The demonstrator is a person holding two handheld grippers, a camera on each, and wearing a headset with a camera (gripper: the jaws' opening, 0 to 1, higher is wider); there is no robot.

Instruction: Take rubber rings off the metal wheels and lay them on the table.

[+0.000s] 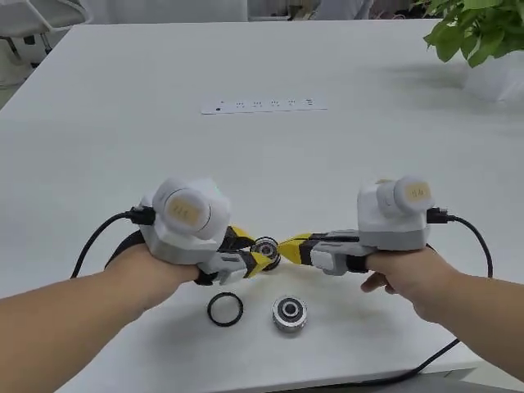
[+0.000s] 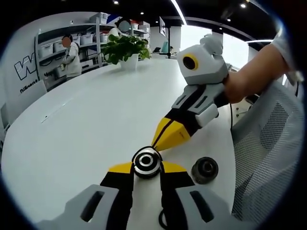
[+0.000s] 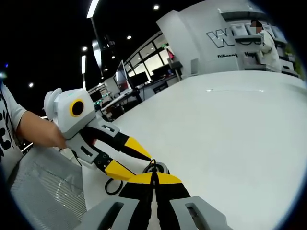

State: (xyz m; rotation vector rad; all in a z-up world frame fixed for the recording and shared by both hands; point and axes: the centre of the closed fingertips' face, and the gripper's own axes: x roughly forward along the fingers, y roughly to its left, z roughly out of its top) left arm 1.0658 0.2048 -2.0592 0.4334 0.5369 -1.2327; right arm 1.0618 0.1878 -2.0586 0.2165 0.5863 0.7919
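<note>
Metal wheel (image 1: 265, 250) clamped between the jaws of the left gripper (image 1: 252, 250), above the white table (image 1: 262, 155). Right gripper (image 1: 284, 248): jaws pressed together, tips at the wheel's rim. Loose rubber ring (image 1: 208, 309) and second wheel (image 1: 290, 313) lie just beside each other on the table.

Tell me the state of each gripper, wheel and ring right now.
Left gripper: shut on held wheel.
Held wheel: clamped, lifted off the table.
Right gripper: shut, tips at that wheel's rim.
Loose ring: off, flat on table.
Second wheel: no ring, lying on table.
</note>
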